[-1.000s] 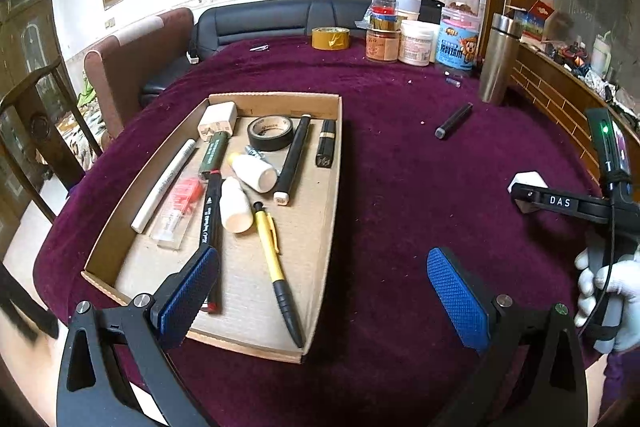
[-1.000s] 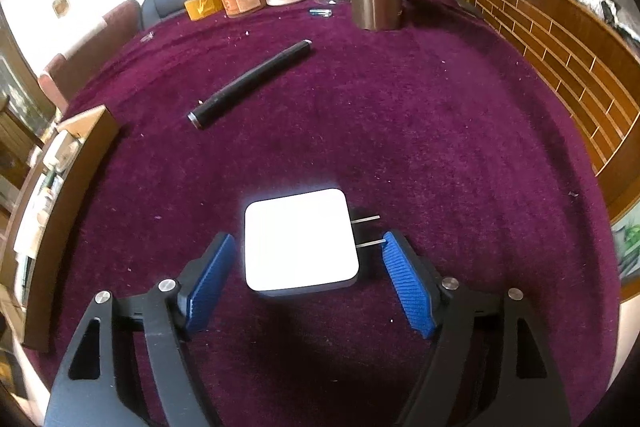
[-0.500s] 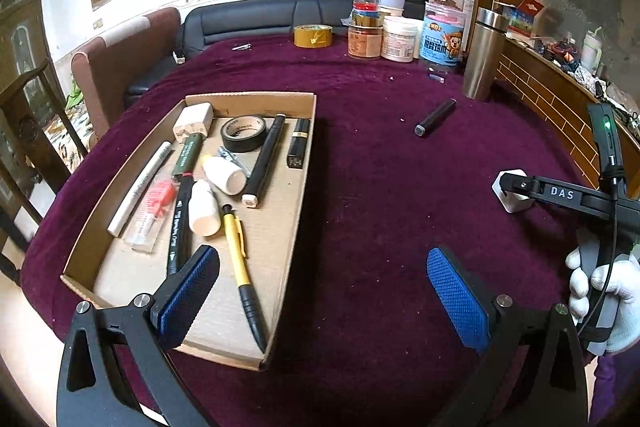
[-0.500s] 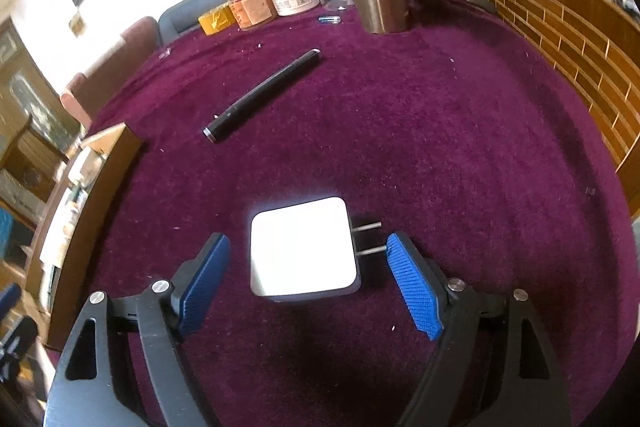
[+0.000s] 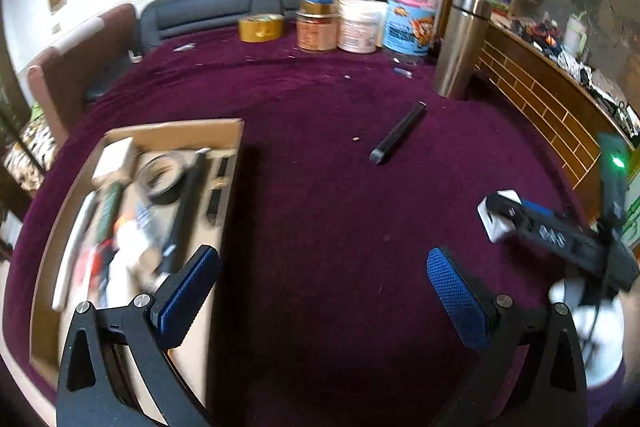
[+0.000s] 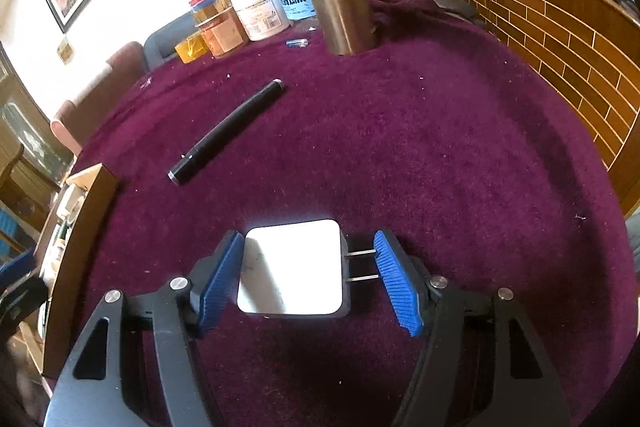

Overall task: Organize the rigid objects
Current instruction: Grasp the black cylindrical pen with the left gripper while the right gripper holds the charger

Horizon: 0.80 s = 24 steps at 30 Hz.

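Note:
A white plug adapter (image 6: 294, 267) with two metal prongs lies on the purple cloth. My right gripper (image 6: 310, 277) is closed on it, the left pad on its body and the right pad on the prong tips. It also shows in the left wrist view (image 5: 498, 221). A black pen (image 6: 226, 133) lies further back; it shows in the left wrist view too (image 5: 398, 139). My left gripper (image 5: 320, 291) is open and empty over the cloth, its left finger above the cardboard tray (image 5: 48, 307), which holds pens, tape and small bottles.
A steel flask (image 5: 462, 45) stands at the back right, with jars (image 5: 356, 27) and a yellow tape roll (image 5: 260, 29) beside it. A brick-pattern wooden ledge (image 6: 560, 27) borders the table on the right. A sofa sits behind the table.
My right gripper has closed its jaws onto the plug adapter. My left gripper has swung to the right, away from the tray, with motion blur.

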Each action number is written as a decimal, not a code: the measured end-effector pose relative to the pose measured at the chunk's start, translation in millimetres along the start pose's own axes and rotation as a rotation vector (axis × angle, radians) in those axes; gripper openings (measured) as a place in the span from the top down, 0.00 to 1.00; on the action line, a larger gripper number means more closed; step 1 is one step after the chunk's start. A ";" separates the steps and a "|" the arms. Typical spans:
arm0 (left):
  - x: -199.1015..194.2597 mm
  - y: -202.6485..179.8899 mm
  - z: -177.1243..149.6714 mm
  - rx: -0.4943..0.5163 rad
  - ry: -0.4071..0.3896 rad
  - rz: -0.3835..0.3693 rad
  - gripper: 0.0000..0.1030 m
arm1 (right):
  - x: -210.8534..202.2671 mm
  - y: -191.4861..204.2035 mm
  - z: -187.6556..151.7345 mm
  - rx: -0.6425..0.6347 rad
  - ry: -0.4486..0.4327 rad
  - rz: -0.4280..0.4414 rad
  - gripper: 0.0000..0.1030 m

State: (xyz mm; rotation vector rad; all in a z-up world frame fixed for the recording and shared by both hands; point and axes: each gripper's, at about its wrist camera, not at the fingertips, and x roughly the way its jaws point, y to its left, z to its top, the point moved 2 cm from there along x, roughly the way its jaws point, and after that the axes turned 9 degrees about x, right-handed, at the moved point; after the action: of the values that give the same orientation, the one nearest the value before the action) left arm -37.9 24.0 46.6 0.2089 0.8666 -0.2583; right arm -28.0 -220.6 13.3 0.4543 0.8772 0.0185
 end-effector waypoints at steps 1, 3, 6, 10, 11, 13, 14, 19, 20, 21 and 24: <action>9.1 -3.6 8.2 0.016 0.008 0.000 0.01 | -0.1 -0.9 0.5 0.004 0.000 0.006 0.34; 28.3 -9.9 24.5 0.050 0.021 0.002 0.01 | -0.6 -2.6 0.1 0.015 0.001 0.024 0.33; 55.3 -18.3 48.7 0.091 0.019 0.002 0.01 | -0.5 -5.2 1.0 0.029 0.001 0.042 0.33; 80.8 -28.7 70.8 0.168 -0.024 0.000 0.02 | 0.4 -3.9 0.9 0.024 0.003 0.045 0.31; 87.3 -32.5 75.1 0.196 -0.024 0.010 0.02 | 0.3 -3.9 0.4 0.024 0.003 0.046 0.31; 101.0 -42.2 81.8 0.262 -0.027 0.016 0.02 | 0.6 -4.0 0.5 0.024 0.003 0.049 0.30; 105.2 -46.9 83.0 0.286 -0.029 0.021 0.02 | 0.8 -4.0 0.6 0.024 0.004 0.050 0.30; 132.5 -68.5 77.5 0.351 0.044 0.001 0.02 | 1.1 -3.9 0.5 0.025 0.003 0.054 0.29; 129.8 -67.5 77.8 0.332 0.022 -0.003 0.04 | 1.2 -3.6 0.5 0.025 0.002 0.055 0.29; 130.3 -68.4 77.9 0.334 0.038 -0.013 0.09 | 1.3 -3.5 0.5 0.025 0.002 0.055 0.29; 121.0 -69.3 76.9 0.304 0.066 -0.154 0.89 | 0.7 -4.3 -0.1 0.028 0.002 0.059 0.29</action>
State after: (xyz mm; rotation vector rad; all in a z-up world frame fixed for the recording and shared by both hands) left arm 71.4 -80.4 -3.6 0.4365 0.9075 -0.5303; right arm -28.3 -224.3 11.0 0.5065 0.8664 0.0605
